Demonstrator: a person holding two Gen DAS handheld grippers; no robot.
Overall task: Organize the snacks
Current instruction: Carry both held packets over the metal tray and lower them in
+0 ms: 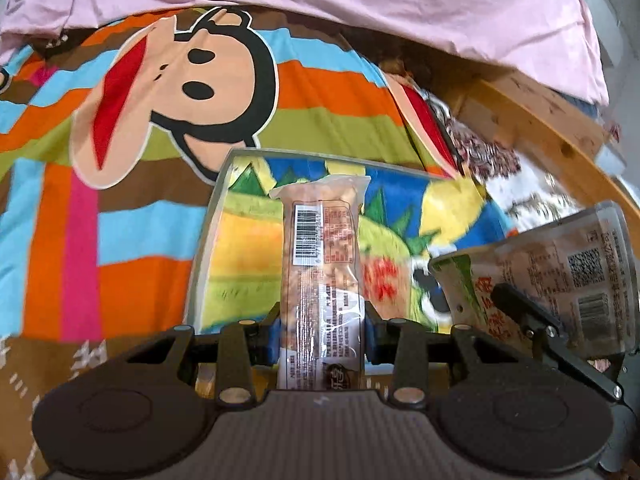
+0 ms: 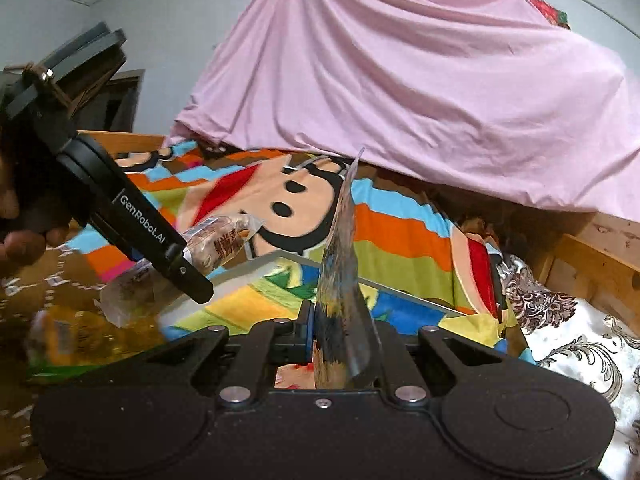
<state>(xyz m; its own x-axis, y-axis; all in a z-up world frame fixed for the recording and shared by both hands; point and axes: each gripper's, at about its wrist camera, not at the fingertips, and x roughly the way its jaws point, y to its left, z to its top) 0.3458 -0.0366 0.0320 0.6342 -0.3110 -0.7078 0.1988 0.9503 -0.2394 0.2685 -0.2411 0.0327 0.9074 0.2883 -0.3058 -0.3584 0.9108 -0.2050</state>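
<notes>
My left gripper (image 1: 322, 336) is shut on a long clear-wrapped nut bar (image 1: 320, 248) whose barcode side faces up, held by its near end between the blue pads. Beyond it lies a cartoon-printed tray (image 1: 208, 216) with a grey rim. At the right edge a finger (image 1: 520, 312) of my right gripper shows, clamped on a flat printed snack packet (image 1: 568, 264). In the right wrist view my right gripper (image 2: 342, 336) is shut on that packet (image 2: 340, 264), seen edge-on and standing upright. To its left my left gripper (image 2: 188, 264) holds the nut bar (image 2: 218, 240) above the tray (image 2: 400, 286).
A striped bedspread with a monkey cartoon (image 1: 192, 80) covers the bed. A pink sheet (image 2: 400, 80) is heaped behind, and a wooden bed frame (image 2: 592, 256) runs along the right. Blurred yellow-wrapped packets (image 2: 80, 336) lie lower left of the tray. A hand (image 2: 20, 236) grips the left gripper's handle.
</notes>
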